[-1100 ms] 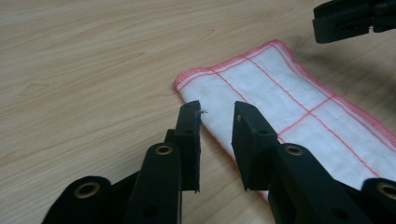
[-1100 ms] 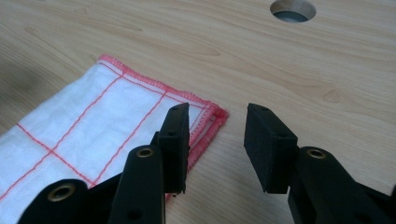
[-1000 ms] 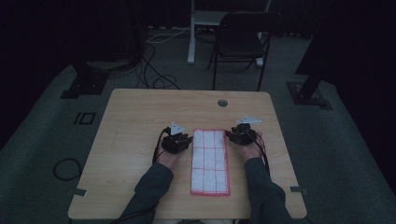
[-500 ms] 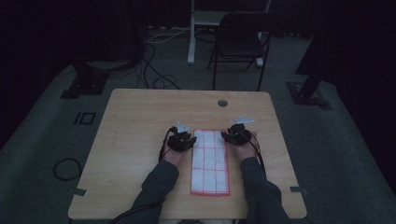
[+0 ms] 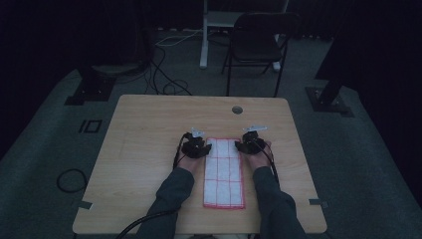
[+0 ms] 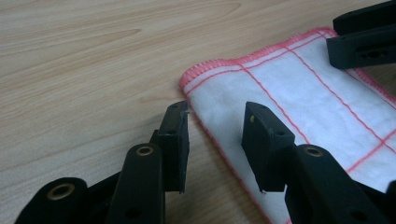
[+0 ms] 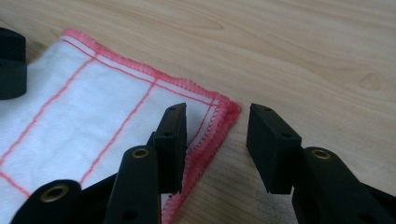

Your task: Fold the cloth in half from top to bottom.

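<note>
A white towel with red grid lines and red hem lies flat on the wooden table, long side running away from me. My left gripper is at its far left corner. In the left gripper view, the left gripper straddles the hem of the towel, open, its pads clear of the cloth. My right gripper is at the far right corner. The right gripper stands open over the corner of the towel. Both pairs of jaws have just been opening.
The right gripper shows at the top right of the left gripper view, and the left gripper at the left edge of the right gripper view. A round cable hole sits near the table's far edge. A chair stands beyond the table.
Both hands have come a little inward and down onto the towel's far corners. The towel has not moved.
</note>
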